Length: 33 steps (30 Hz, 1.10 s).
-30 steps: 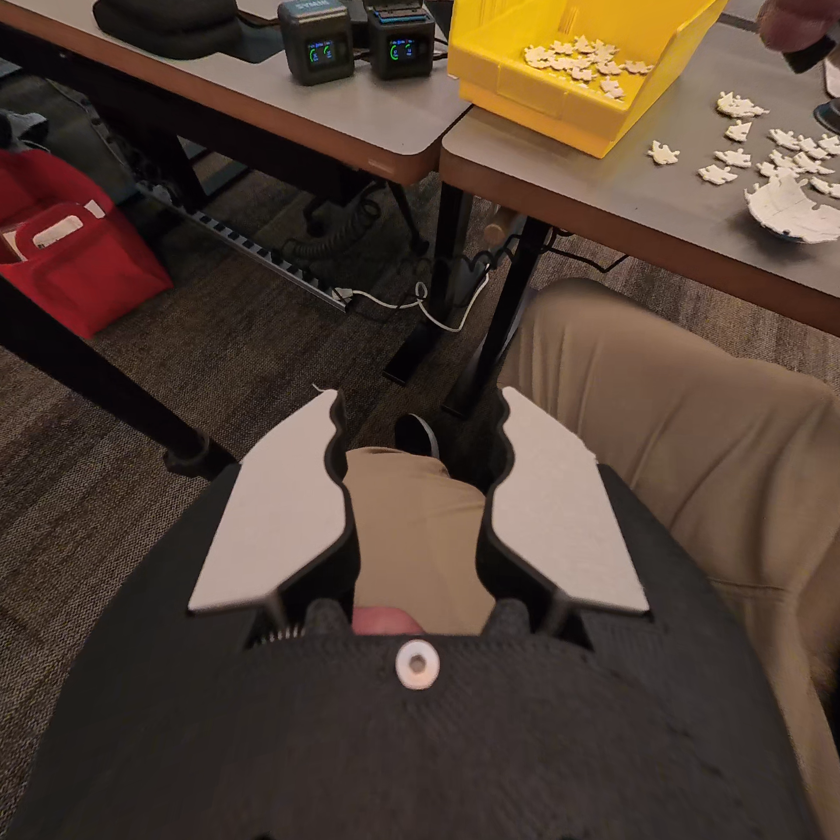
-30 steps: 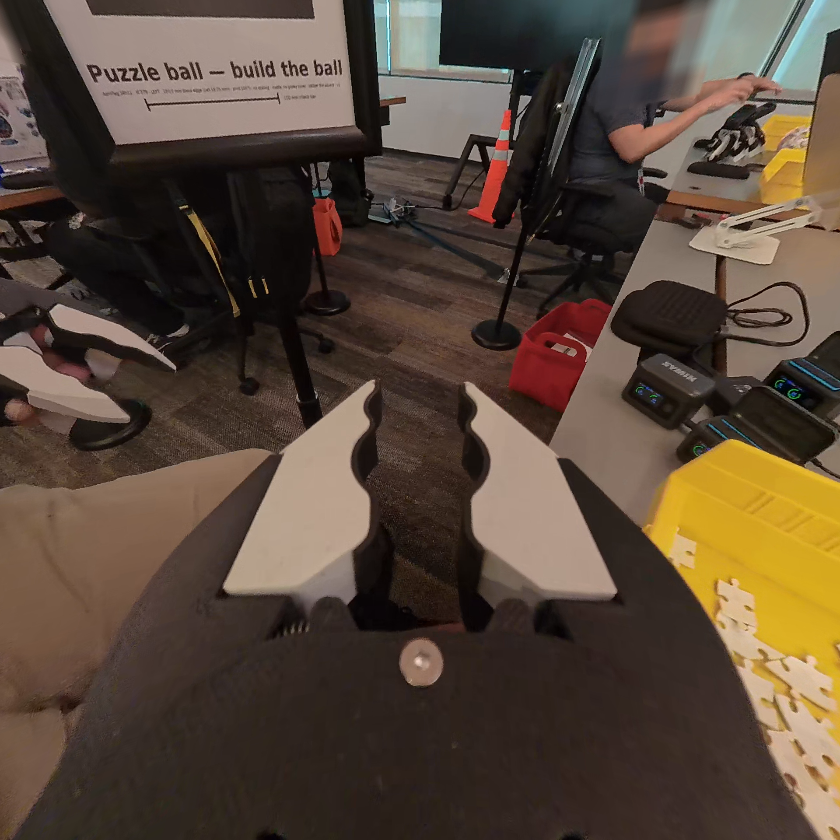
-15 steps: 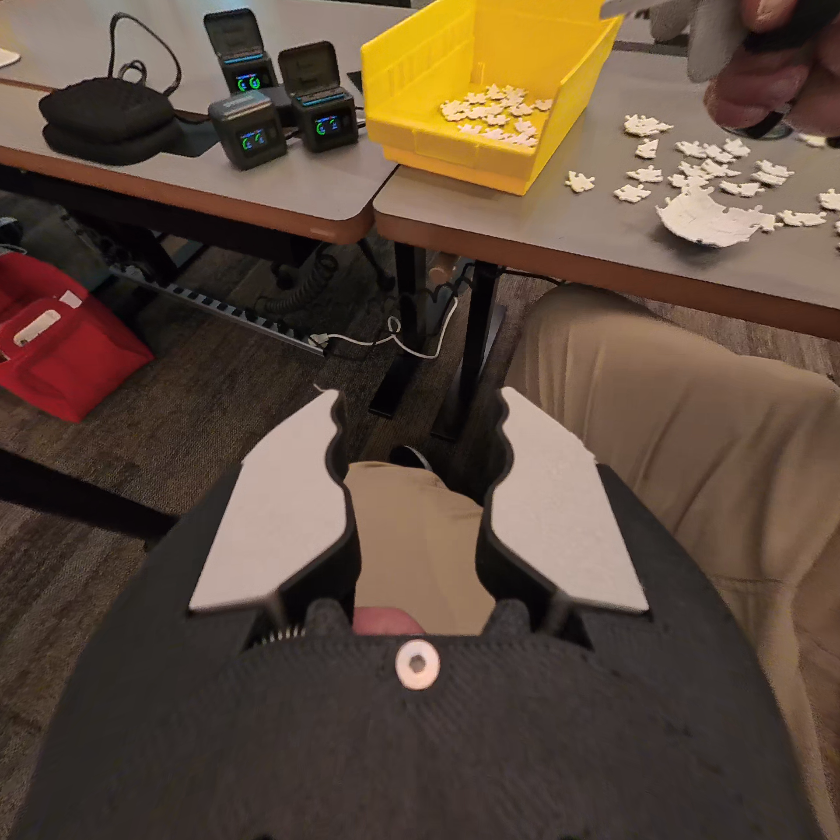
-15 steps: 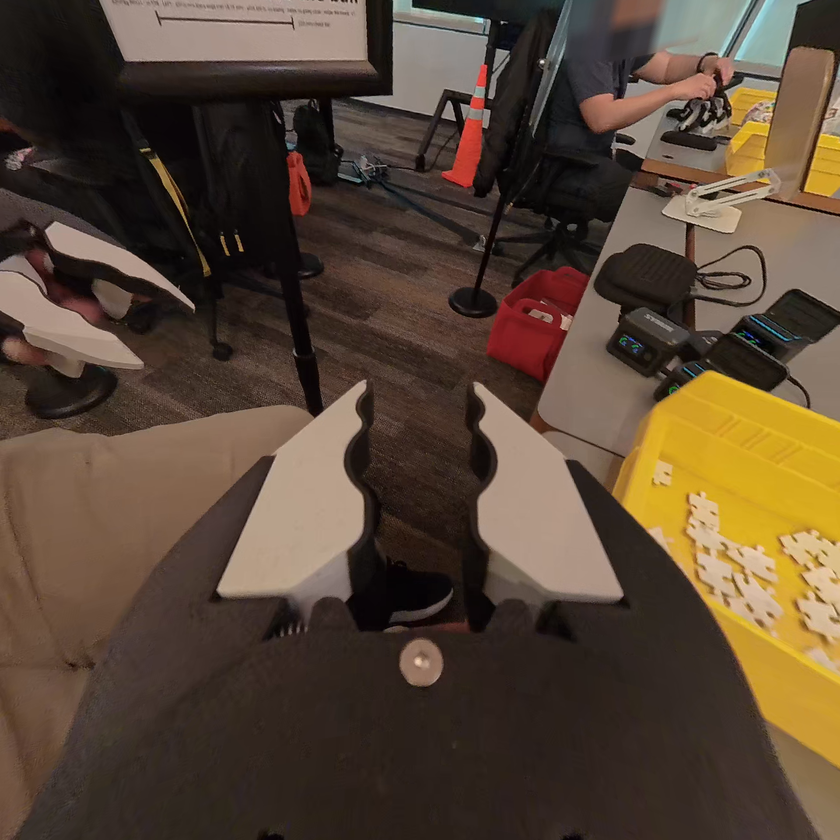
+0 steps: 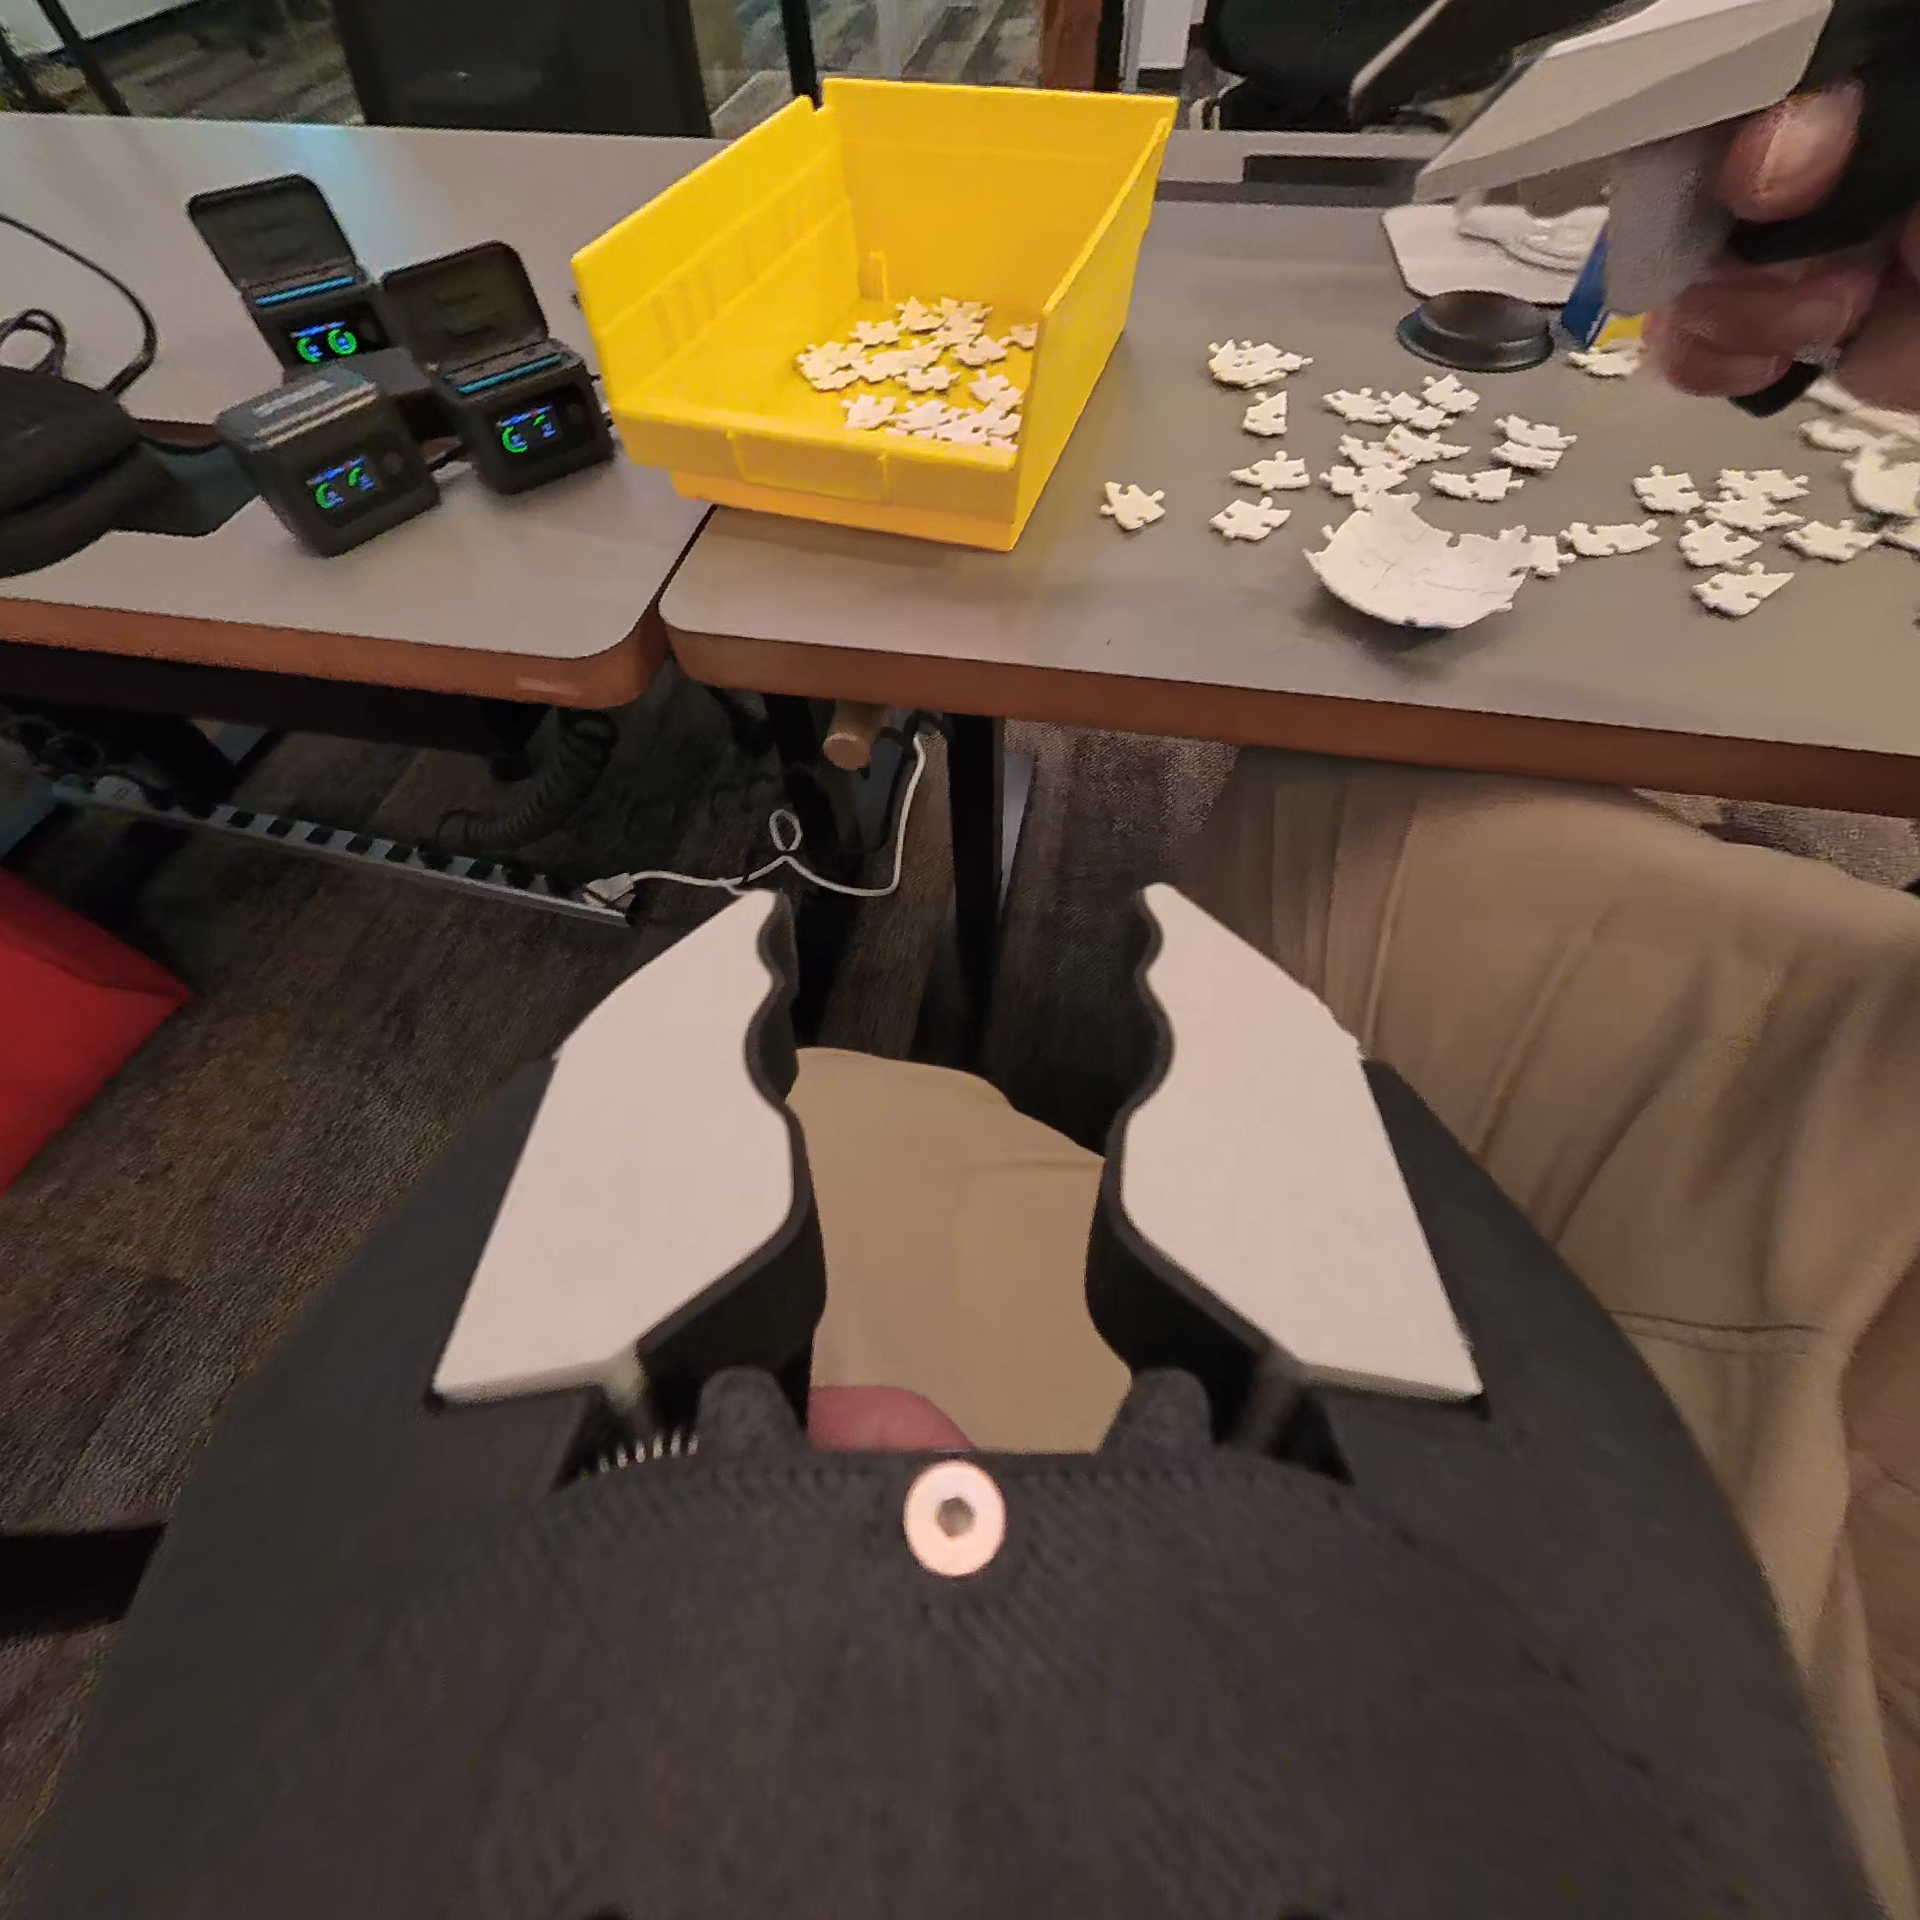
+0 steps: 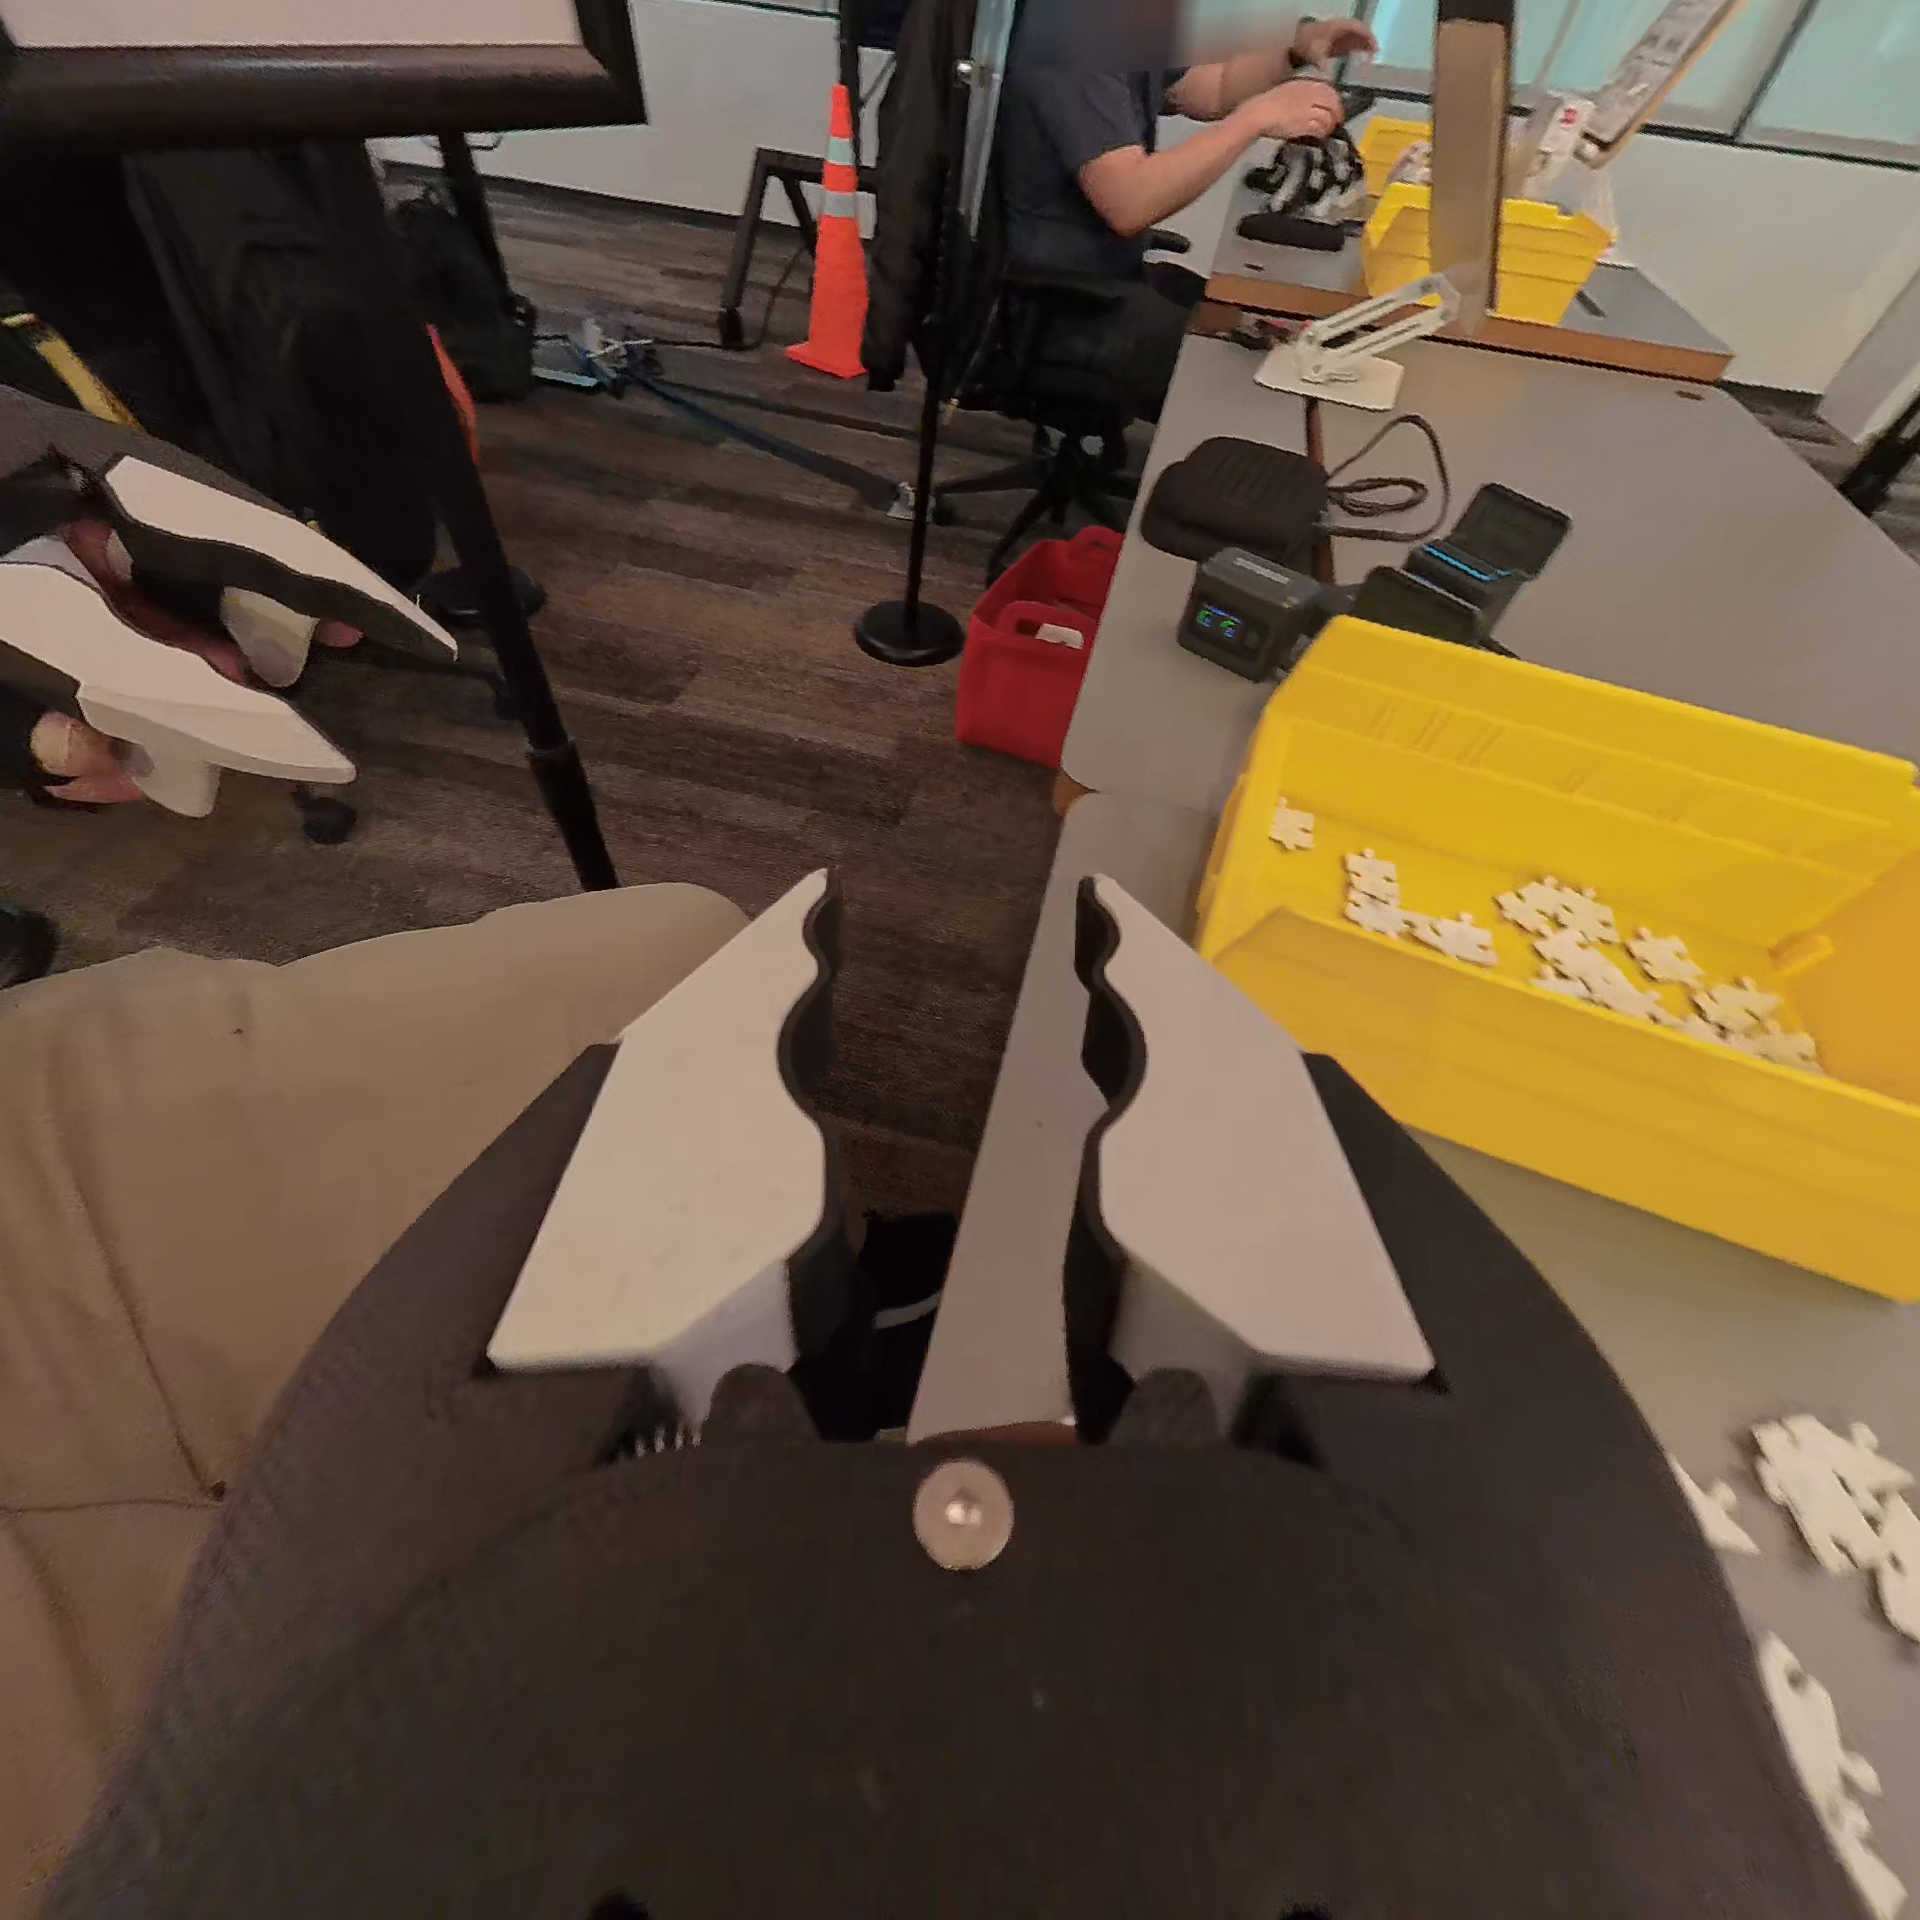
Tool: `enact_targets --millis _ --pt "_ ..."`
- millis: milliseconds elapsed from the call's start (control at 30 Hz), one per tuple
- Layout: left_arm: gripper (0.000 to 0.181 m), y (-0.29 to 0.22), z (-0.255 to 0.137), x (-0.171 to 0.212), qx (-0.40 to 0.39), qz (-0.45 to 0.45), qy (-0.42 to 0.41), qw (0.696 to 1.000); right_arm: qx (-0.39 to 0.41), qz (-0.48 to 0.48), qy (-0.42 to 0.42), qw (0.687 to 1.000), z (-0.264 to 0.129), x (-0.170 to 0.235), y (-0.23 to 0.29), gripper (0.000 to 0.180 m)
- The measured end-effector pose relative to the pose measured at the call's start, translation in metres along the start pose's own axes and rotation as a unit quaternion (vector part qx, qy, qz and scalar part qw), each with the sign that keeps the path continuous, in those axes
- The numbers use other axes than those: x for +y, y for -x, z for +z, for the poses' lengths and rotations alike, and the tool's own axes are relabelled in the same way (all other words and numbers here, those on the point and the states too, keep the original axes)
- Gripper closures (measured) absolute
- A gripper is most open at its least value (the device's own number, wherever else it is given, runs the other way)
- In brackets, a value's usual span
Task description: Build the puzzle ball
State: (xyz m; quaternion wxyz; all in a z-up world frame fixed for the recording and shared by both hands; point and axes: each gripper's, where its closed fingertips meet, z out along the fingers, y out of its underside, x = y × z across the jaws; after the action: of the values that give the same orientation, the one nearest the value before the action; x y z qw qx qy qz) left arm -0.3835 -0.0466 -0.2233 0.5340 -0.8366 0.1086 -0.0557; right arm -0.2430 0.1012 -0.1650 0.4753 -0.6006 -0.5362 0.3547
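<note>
Resting near the front edge of the grey table, a curved white shell of joined puzzle pieces sits rounded side down. Loose white puzzle pieces lie scattered just behind and to its right, apart from one another. Yellow bin: stands on the same table to the left of the shell, more white pieces heaped on its floor. Second grey table: butts against the first on the left, carrying three small dark boxes with lit green displays and a black pouch. Left gripper: held low over a tan trouser leg, below the table edge, jaws spread apart, nothing between them. Right gripper: held over the table's front left corner, beside the bin, jaws likewise parted and empty. Red bag: on the dark carpet past the second table. Orange cone: farther back, near a seated person.
</note>
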Motion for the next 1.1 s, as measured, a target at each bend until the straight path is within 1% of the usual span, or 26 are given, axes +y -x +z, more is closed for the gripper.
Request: enact_targets --millis 133,300,467,600,733,867,933,1000,1100 --pt "0.12 -0.009 0.026 -0.009 0.032 0.017 0.002 0.999 0.049 0.015 0.005 0.999 -0.031 0.014 -0.023 0.135" --pt "0.12 -0.03 0.061 -0.024 0.078 0.05 0.0 0.996 0.128 0.051 0.01 0.99 -0.082 0.038 -0.063 0.133" --pt "0.12 -0.053 0.101 -0.035 0.124 0.073 0.001 0.99 0.204 0.106 0.036 0.973 -0.136 0.078 -0.1 0.128" --pt "0.12 -0.073 0.128 -0.037 0.155 0.09 0.012 0.984 0.255 0.165 0.051 0.951 -0.181 0.112 -0.123 0.129" --pt "0.12 -0.093 0.145 -0.042 0.18 0.108 0.014 0.978 0.245 0.213 0.102 0.94 -0.204 0.156 -0.12 0.134" --pt "0.12 -0.111 0.163 -0.047 0.198 0.124 0.015 0.972 0.218 0.222 0.178 0.933 -0.205 0.196 -0.106 0.139" --pt "0.12 -0.121 0.172 -0.05 0.212 0.129 0.017 0.969 0.207 0.216 0.213 0.93 -0.204 0.212 -0.099 0.14" --pt "0.12 -0.13 0.183 -0.051 0.218 0.141 0.021 0.965 0.219 0.203 0.242 0.923 -0.211 0.224 -0.1 0.147" --pt "0.12 -0.141 0.2 -0.048 0.227 0.161 0.032 0.96 0.216 0.212 0.243 0.922 -0.221 0.231 -0.1 0.155"
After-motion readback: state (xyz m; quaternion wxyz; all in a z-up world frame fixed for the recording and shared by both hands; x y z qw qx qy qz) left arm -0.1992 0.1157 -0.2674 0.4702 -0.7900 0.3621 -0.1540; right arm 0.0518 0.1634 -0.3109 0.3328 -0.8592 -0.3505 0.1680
